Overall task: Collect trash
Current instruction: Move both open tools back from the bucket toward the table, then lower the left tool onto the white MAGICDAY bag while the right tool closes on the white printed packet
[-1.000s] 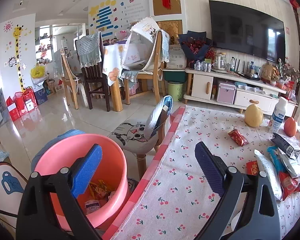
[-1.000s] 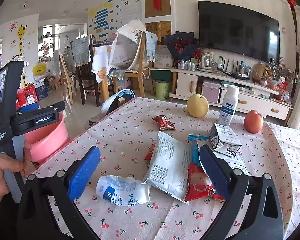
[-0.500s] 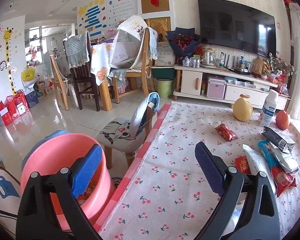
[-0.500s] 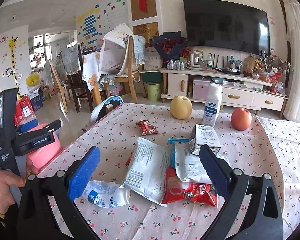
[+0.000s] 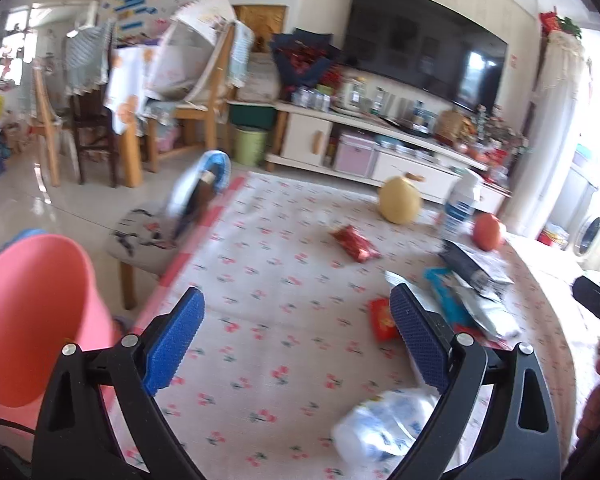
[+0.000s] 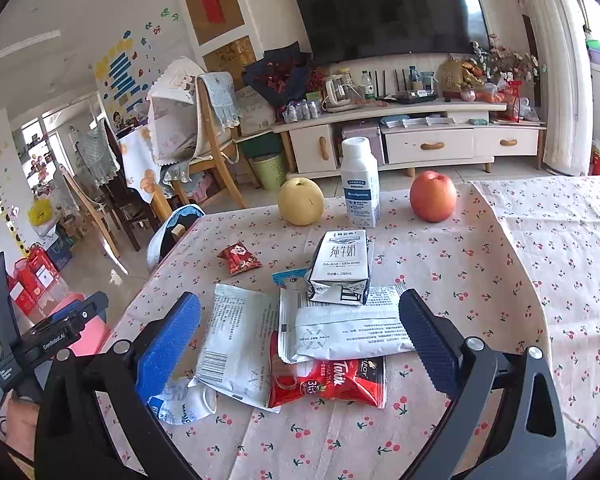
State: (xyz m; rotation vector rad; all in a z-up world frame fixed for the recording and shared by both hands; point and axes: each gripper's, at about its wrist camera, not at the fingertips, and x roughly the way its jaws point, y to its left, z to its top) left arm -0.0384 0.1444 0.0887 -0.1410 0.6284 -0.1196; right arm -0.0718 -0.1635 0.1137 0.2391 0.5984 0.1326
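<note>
Between my right gripper's (image 6: 300, 344) spread, empty fingers: a heap of wrappers (image 6: 332, 332) and a flattened milk carton (image 6: 342, 268), mid-table. My left gripper (image 5: 296, 340), also released, hangs over the table's (image 5: 260, 280) left edge; crumpled white-blue wrapper (image 5: 384, 428) beneath, pink bucket (image 5: 32, 320) beside.

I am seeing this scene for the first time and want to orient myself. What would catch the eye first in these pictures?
First, the heap of trash in the middle of the cherry-print tablecloth: a flattened milk carton on white wrappers, with a red snack packet in front. Behind stand a yellow pear, a white bottle and a red apple. A pink bucket waits left of the table; both jaws are open and empty.
</note>
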